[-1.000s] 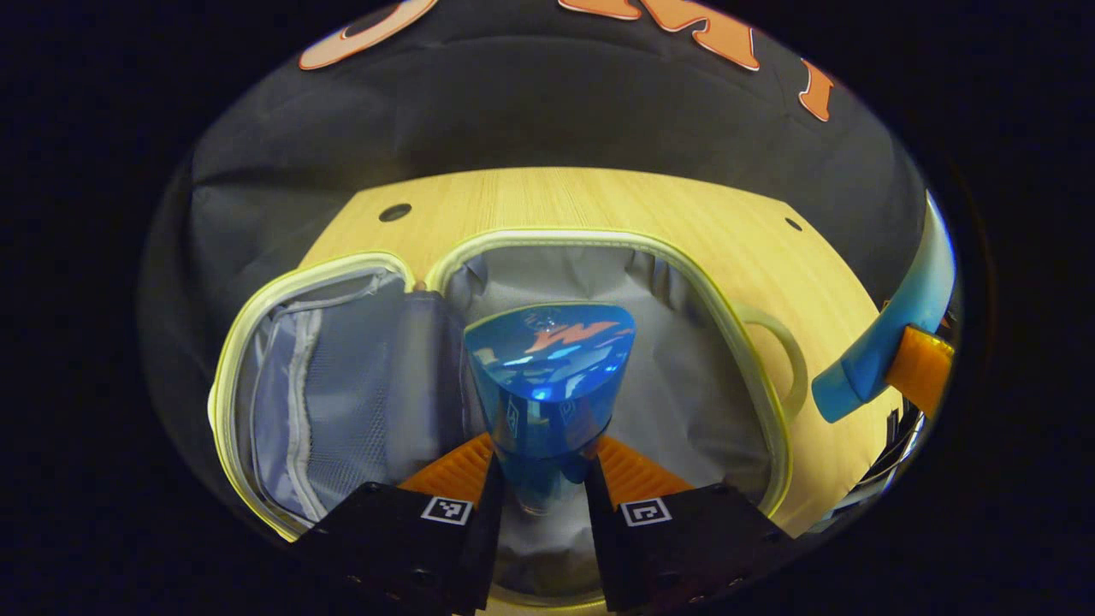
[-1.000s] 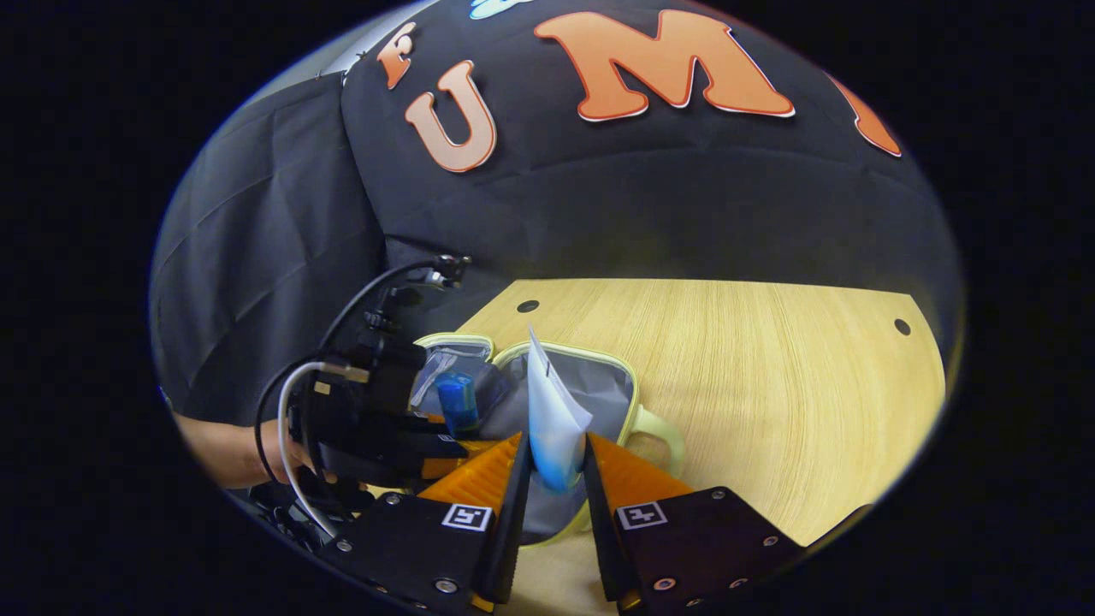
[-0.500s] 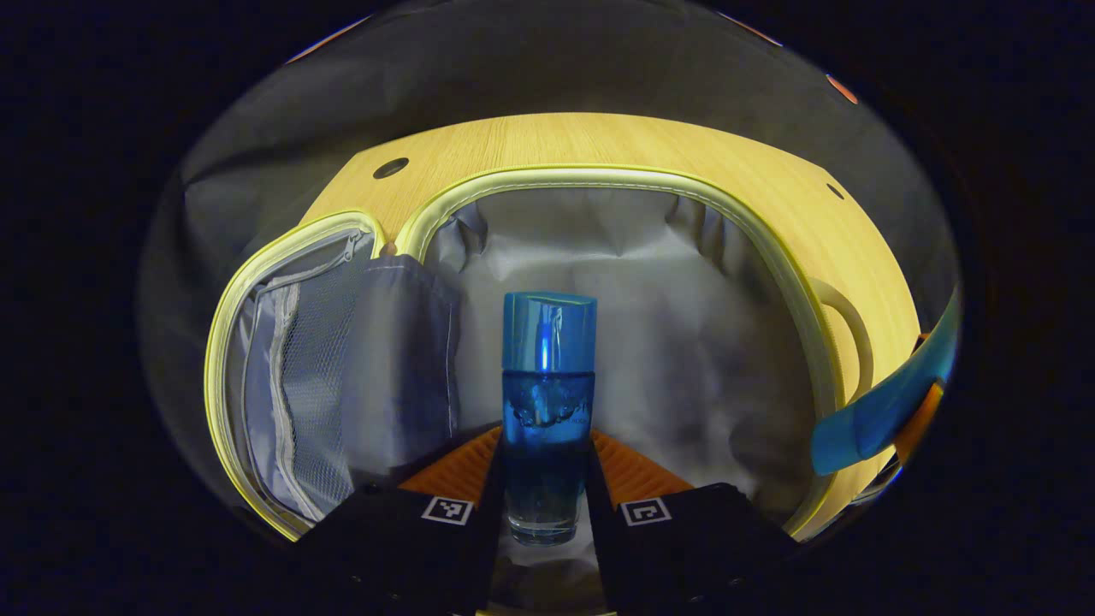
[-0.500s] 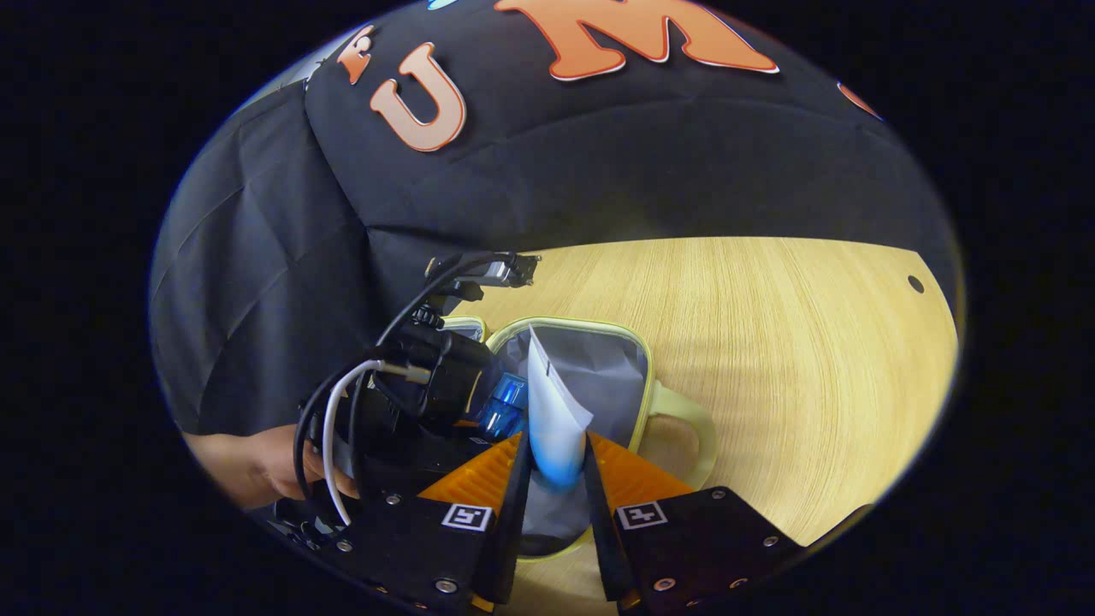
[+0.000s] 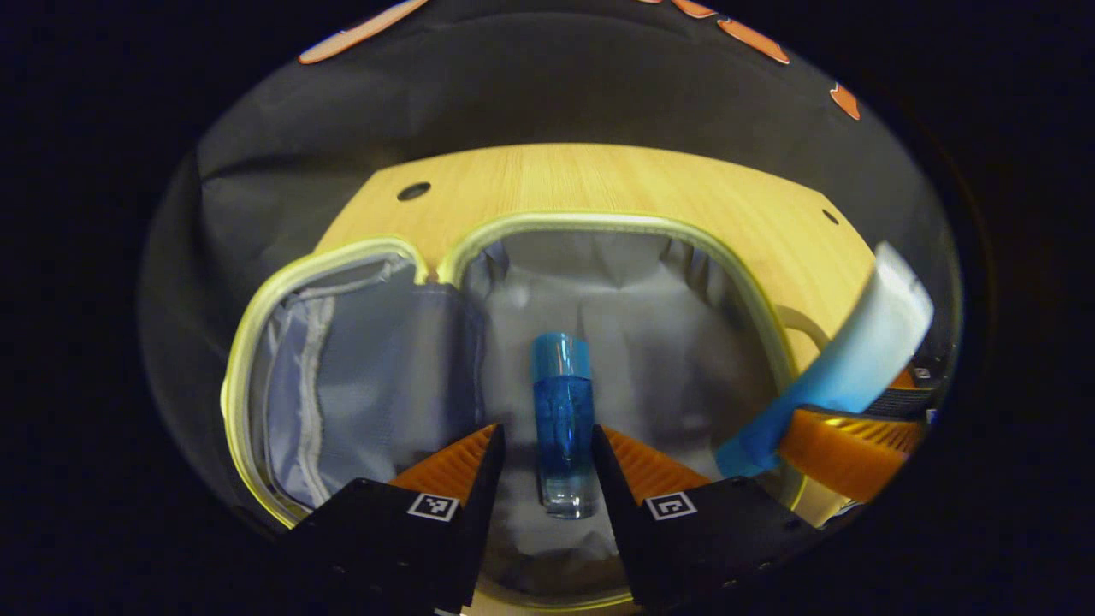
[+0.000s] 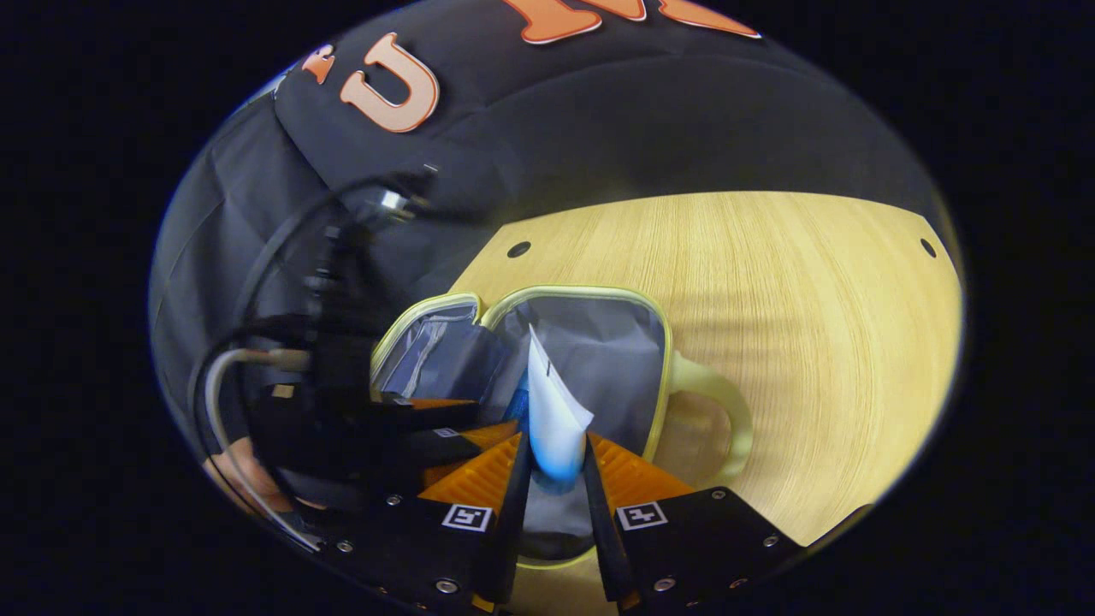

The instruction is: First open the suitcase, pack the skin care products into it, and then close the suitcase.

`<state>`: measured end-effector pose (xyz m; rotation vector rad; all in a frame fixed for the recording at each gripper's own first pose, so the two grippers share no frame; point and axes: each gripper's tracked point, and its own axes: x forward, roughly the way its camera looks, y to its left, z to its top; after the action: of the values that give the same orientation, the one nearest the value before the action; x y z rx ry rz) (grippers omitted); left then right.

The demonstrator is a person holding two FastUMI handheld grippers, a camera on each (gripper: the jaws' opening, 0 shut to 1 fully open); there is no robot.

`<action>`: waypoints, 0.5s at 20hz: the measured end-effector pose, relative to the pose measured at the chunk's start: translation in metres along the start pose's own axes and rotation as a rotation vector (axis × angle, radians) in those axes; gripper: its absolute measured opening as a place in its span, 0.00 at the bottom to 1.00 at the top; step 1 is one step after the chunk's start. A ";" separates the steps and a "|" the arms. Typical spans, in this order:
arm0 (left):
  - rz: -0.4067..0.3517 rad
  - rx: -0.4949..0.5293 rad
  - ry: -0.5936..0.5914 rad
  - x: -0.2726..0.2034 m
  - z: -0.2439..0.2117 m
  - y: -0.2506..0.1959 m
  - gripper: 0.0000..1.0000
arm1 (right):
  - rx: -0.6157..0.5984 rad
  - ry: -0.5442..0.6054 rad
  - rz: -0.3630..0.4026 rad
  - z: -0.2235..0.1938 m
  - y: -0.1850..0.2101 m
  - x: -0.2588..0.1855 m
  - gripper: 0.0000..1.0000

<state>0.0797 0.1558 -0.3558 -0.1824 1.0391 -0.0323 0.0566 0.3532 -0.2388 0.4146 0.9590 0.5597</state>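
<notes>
Nearest you in the left gripper view, your left gripper (image 5: 541, 445) has its two orange fingers spread, with a gap on each side of the blue bottle (image 5: 562, 425); the fingers are released and neither pad touches it; the bottle lies on its side on the grey lining of the open suitcase (image 5: 753, 295), clear base toward you and blue cap pointing away; to the bottle's left the suitcase's lid (image 5: 359, 359) lies folded out flat, its mesh pocket facing up; at the right edge of that view your right gripper (image 5: 843, 436) comes in over the suitcase's rim, carrying the white and blue tube (image 5: 834, 376); beyond the suitcase the wooden table (image 5: 599, 175) runs back to the black cloth wall

In the right gripper view, your right gripper (image 6: 552, 466) is clenched on the tube (image 6: 552, 419); both orange fingers press its blue end, and its white crimped end stands up and away from you; just beyond the fingertips sits the suitcase (image 6: 659, 342), pale yellow-green around the rim, open with its grey inside showing, and the tube hangs above that opening; a sliver of blue shows just left of the tube, too small to tell what it is; the suitcase's handle (image 6: 727, 419) sticks out on the right, resting on the table (image 6: 770, 282); to the left your left gripper (image 6: 419, 436) shows blurred, with its cables looping above it and your hand (image 6: 244, 479) behind
</notes>
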 end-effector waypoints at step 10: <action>0.201 -0.250 -0.282 -0.100 0.018 0.148 0.81 | 0.033 0.214 -0.118 -0.034 -0.004 0.045 0.39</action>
<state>0.0359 0.3150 -0.2859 -0.2990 0.7737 0.2993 0.0490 0.3808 -0.2881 0.3295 1.1919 0.4879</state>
